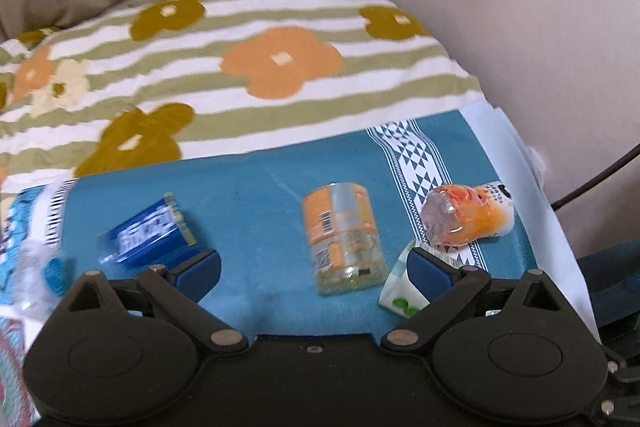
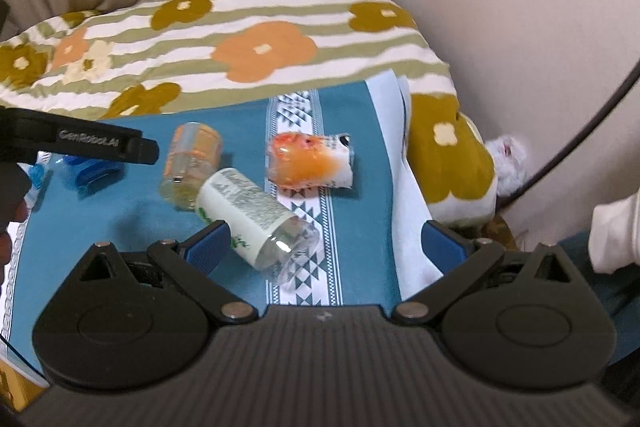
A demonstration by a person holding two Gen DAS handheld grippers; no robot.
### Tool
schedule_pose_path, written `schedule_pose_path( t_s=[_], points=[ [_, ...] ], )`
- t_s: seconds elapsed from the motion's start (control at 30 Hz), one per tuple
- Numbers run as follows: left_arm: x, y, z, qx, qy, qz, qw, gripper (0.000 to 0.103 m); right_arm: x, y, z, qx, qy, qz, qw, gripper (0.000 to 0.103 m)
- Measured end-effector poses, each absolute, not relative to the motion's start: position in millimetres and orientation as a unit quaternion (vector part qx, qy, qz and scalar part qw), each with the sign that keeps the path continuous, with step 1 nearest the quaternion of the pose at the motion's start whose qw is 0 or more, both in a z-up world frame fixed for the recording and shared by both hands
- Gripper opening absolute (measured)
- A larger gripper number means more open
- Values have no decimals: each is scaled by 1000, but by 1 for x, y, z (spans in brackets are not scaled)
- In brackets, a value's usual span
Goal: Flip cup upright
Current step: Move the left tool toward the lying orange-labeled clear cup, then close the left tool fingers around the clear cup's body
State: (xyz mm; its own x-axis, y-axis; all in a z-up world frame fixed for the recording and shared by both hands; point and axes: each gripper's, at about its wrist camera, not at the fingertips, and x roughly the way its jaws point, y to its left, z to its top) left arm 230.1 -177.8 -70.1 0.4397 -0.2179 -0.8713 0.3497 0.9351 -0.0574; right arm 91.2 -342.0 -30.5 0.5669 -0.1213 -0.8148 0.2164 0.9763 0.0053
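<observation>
We judge the task barely begun: every cup we can see lies on its side and neither gripper holds one, so all the flipping is left. The quilt [image 1: 248,39], soft and puckered with olive stripes and big orange and mustard flowers, fills the far end of the surface, and the blue cloth [image 1: 256,195], smooth and flat with a white band of dark triangles near its right edge, covers the near part and carries the cups. Our right gripper [image 2: 326,245] has its fingers spread wide above the cloth's near edge, its left pad just beside the green cup [image 2: 240,205], a white-sleeved cylinder with green leaves, fine print and a clear ribbed end pointing toward us. Our left gripper [image 1: 316,267] is also wide and empty, low over the near edge; the orange cup [image 1: 340,235], clear plastic with an orange label and barcode, lies between its pads, though we cannot tell whether they touch it. The peach cup [image 2: 310,161], wrapped in glossy orange-and-white film, rests on the patterned band toward the far right. The blue cup [image 1: 150,231], dark blue with white lettering, lies toward the left edge, somewhat blurred. A crumpled clear wrapper [image 1: 30,271] sits at the left edge.
</observation>
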Motion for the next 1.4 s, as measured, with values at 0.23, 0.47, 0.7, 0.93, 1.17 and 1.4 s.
schedule_pose_path(
  t_s=[0.23,0.47,0.7,0.93,1.17,1.4],
  points=[
    [265,-195,-106,67,547,-179,815,92,110,-344,-53,55,473,-117,872,103],
    [283,-202,-126,68,569,-188,798,82,122,-342,-66,79,483,-114,864,103],
    [286,-205,-131,61,576,-201,790,66,128,-336,-73,93,493,-105,859,103],
    [281,-200,-127,62,570,-198,795,65,130,-331,-73,95,492,-94,860,103],
    [267,-189,-106,50,551,-188,811,65,121,-329,-61,87,479,-83,870,103],
    [237,-170,-76,30,524,-165,835,65,103,-329,-40,78,457,-65,884,103]
  ],
)
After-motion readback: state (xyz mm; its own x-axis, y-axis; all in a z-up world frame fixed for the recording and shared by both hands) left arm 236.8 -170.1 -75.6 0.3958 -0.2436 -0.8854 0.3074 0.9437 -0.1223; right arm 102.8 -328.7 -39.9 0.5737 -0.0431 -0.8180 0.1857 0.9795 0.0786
